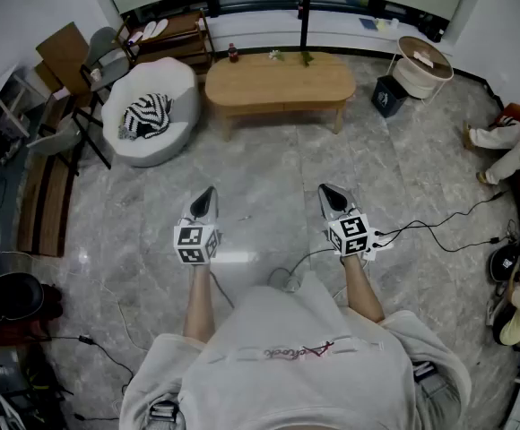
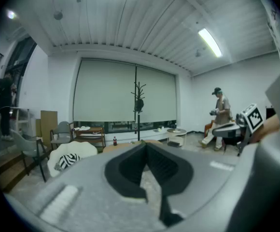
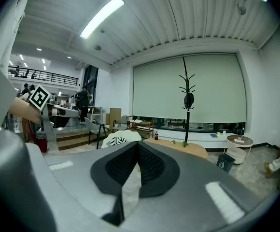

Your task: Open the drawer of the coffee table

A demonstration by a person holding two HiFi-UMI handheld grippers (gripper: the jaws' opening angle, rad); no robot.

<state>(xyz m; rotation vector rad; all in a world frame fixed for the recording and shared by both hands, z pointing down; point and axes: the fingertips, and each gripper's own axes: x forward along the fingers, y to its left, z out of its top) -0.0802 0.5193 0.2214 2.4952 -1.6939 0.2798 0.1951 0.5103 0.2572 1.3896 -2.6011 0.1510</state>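
The oval wooden coffee table (image 1: pixel 280 81) stands across the room, well beyond both grippers; its top edge (image 2: pixel 130 144) peeks over the left jaws and its right end (image 3: pixel 188 149) shows past the right jaws. No drawer front can be made out from here. My left gripper (image 1: pixel 206 193) is held out over the marble floor, shut and empty. My right gripper (image 1: pixel 330 190) is level with it to the right, also shut with nothing between the jaws. Both point toward the table.
A white round armchair (image 1: pixel 151 110) with a striped cushion sits left of the table. A small bottle (image 1: pixel 233 53) stands at the table's back left. A coat stand (image 1: pixel 305 12), round side table (image 1: pixel 424 64), dark bin (image 1: pixel 389 95) and floor cables (image 1: pixel 439 227) lie around. A person (image 2: pixel 220 115) stands at the right.
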